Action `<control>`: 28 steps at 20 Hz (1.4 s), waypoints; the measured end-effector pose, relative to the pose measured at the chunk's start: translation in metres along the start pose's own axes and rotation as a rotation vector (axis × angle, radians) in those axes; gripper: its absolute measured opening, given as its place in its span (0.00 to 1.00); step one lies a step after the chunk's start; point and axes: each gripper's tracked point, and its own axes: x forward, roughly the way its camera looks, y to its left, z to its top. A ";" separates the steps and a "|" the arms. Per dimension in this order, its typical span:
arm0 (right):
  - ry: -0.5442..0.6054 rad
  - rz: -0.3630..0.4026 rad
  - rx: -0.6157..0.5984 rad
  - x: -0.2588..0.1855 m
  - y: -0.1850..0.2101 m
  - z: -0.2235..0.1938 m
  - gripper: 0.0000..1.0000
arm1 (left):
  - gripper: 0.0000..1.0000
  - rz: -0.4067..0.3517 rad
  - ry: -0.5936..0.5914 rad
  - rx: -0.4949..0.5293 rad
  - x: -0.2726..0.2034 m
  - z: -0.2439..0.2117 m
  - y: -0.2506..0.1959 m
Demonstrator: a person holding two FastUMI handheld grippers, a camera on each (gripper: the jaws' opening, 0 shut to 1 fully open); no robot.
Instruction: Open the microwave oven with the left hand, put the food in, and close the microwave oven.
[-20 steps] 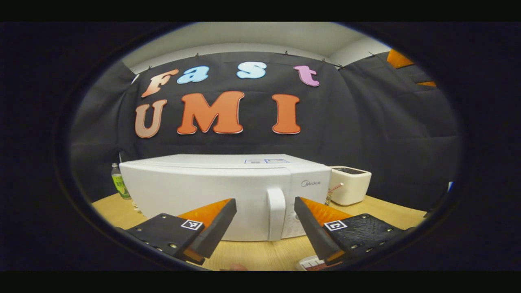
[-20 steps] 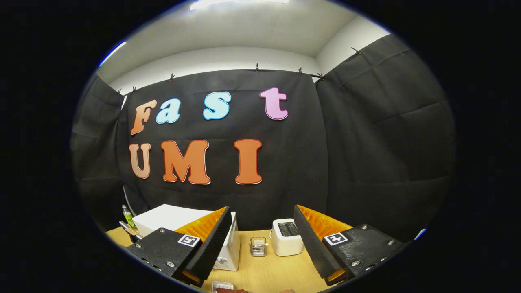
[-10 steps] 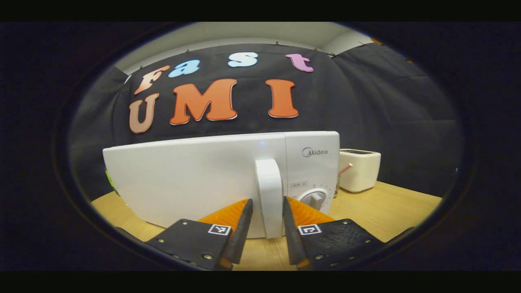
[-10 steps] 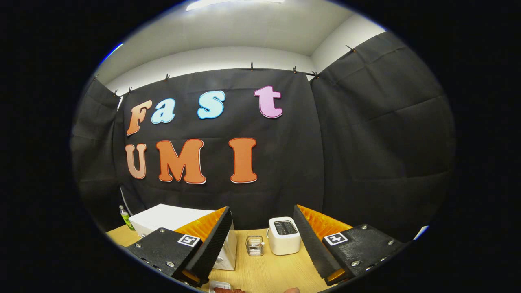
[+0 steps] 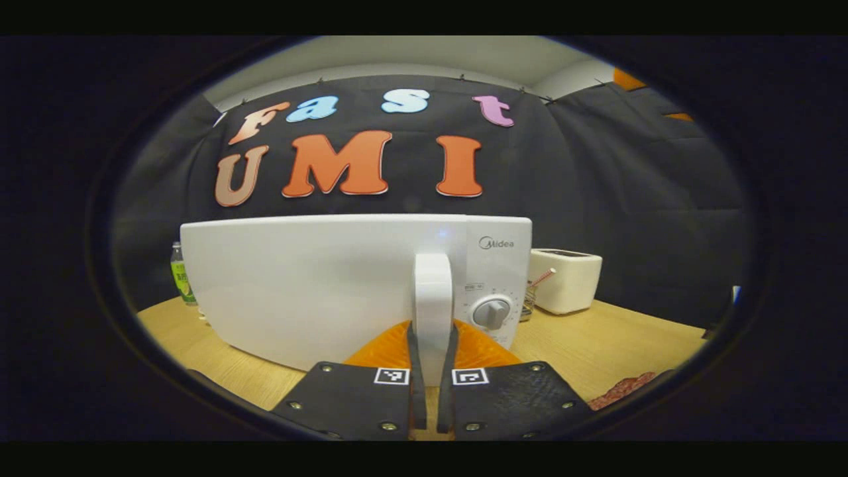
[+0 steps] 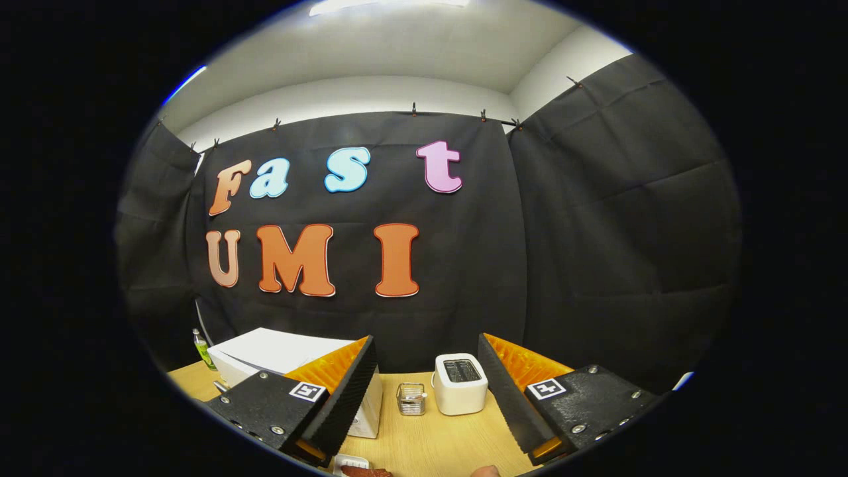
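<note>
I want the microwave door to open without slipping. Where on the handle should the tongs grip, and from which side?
Grip the lower part of the door handle, coming straight at the microwave front. It is a narrow upright bar standing off the door, so the fingers fit either side. The left tongs are clamped there.

Wooden table [image 5: 596,338] with white microwave [image 5: 318,285], toaster [image 5: 566,280], green bottle [image 5: 179,281], small wire basket [image 6: 411,399].
</note>
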 end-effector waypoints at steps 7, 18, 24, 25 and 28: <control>0.007 0.025 0.010 -0.007 0.013 -0.011 0.95 | 0.05 -0.096 0.010 0.003 -0.083 -0.002 0.018; 0.042 0.098 0.001 -0.020 0.049 -0.038 0.95 | 0.08 -0.109 0.038 0.016 -0.216 -0.007 0.100; 0.066 0.138 0.023 -0.025 0.074 -0.055 0.95 | 0.13 0.002 0.044 0.009 -0.268 -0.007 0.166; 0.069 0.146 0.025 -0.025 0.080 -0.058 0.95 | 0.08 0.026 0.041 0.007 -0.276 -0.005 0.177; 0.086 0.167 0.026 -0.026 0.093 -0.068 0.95 | 0.13 0.110 0.036 0.019 -0.294 -0.007 0.213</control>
